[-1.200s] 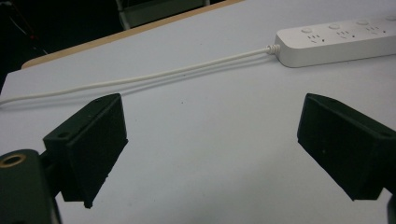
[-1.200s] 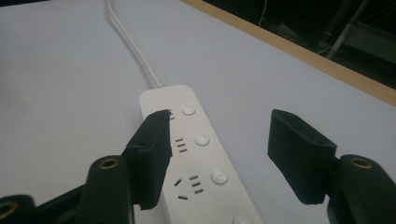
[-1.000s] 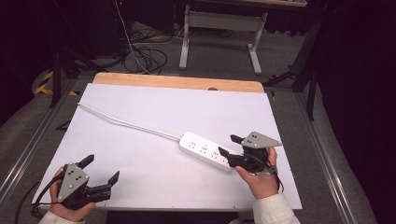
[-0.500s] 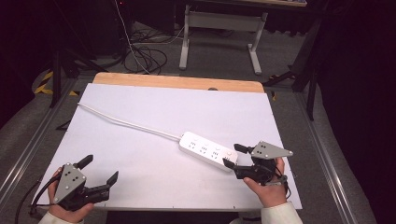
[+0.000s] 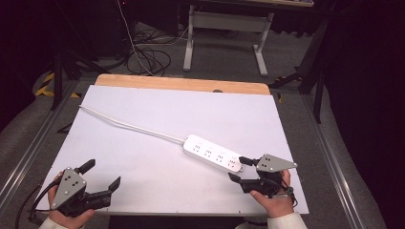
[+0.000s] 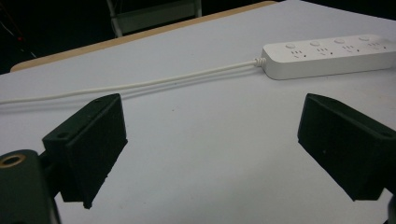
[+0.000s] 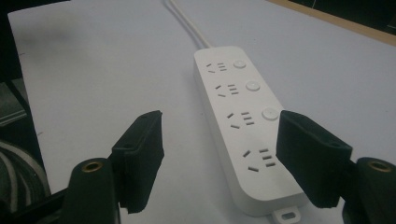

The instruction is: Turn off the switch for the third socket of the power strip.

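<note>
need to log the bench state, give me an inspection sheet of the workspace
surface: white sheet over a wooden table, flat.
job's things: white power strip lying flat, four sockets up, nothing plugged in.
clutter: nothing seen.
grippers: right gripper at the strip's near end, jaws just opening; in the right gripper view the strip end lies between them, pads apart from it. left gripper open over bare sheet near the front left corner.
cables: strip's white cord runs to the far left edge.
surroundings: dark cables on the floor, grey stand behind the table.
</note>
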Demonstrator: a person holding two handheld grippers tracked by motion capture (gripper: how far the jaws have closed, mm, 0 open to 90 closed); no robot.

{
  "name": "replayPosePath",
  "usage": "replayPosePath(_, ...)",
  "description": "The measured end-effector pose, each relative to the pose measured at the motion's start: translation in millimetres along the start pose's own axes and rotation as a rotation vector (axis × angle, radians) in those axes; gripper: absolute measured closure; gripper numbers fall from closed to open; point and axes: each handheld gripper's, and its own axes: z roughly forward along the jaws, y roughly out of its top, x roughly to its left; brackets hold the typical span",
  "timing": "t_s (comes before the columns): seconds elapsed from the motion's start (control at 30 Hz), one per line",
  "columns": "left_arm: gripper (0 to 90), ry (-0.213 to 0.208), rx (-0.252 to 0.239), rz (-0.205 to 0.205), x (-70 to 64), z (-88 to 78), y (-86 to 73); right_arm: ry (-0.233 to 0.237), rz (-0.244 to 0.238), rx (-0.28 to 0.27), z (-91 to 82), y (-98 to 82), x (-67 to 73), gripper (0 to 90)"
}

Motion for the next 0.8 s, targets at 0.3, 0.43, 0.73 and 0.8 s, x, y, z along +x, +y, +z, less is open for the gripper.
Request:
replayPosePath(0.3, 8.5, 0.002, 0.010, 0.007, -1.2, 0.6, -0.5, 0.016, 0.048, 0.012, 6.0, -19.1, -1.7, 24.8)
replayPosePath(0.43, 8.5, 0.001, 0.017, 0.009, -1.9, 1.7, -0.8, 0.007, 0.058, 0.015, 7.3, -25.6, -0.9, 22.2)
replayPosePath(0.73, 8.5, 0.015, 0.035, 0.022, -1.9, 2.6, -1.8, -0.045, 0.058, 0.067, 15.0, -36.8, 4.7, 18.3)
replayPosePath(0.8, 8.5, 0.013, 0.036, 0.017, -2.1, 3.2, -2.1, -0.069, 0.048, 0.094, 16.7, -37.6, 5.9, 18.3)
